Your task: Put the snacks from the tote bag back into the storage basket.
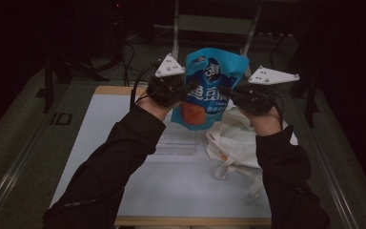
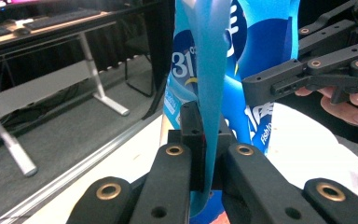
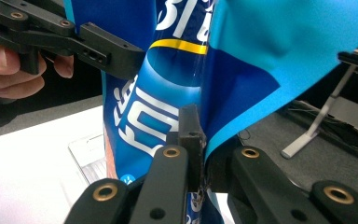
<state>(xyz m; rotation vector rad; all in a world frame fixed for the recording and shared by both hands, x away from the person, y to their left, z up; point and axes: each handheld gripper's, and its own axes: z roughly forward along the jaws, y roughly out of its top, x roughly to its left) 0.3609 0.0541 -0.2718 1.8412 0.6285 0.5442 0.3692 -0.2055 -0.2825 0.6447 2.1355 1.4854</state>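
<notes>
One blue snack bag [image 1: 209,88], pinched on both side edges. Two grippers: left gripper [image 1: 190,88], right gripper [image 1: 225,90]. One white cloth tote bag [image 1: 238,143]. One clear tray [image 1: 178,140]. One white table [image 1: 171,186].

The place looked like a lab or test room set up for recording, not a home. A plain white table [image 1: 171,191] with a wooden edge stood alone on grey carpet [image 1: 24,143], in dim light. Black cables [image 1: 126,52] ran across the floor behind it, and dark stands [image 1: 47,81] rose at the sides. A metal-legged desk [image 2: 37,88] stood nearby with a keyboard [image 2: 51,18] on top. The person wore dark sleeves [image 1: 119,143] and worked with rigged tools carrying grey marker plates [image 1: 271,75].
</notes>
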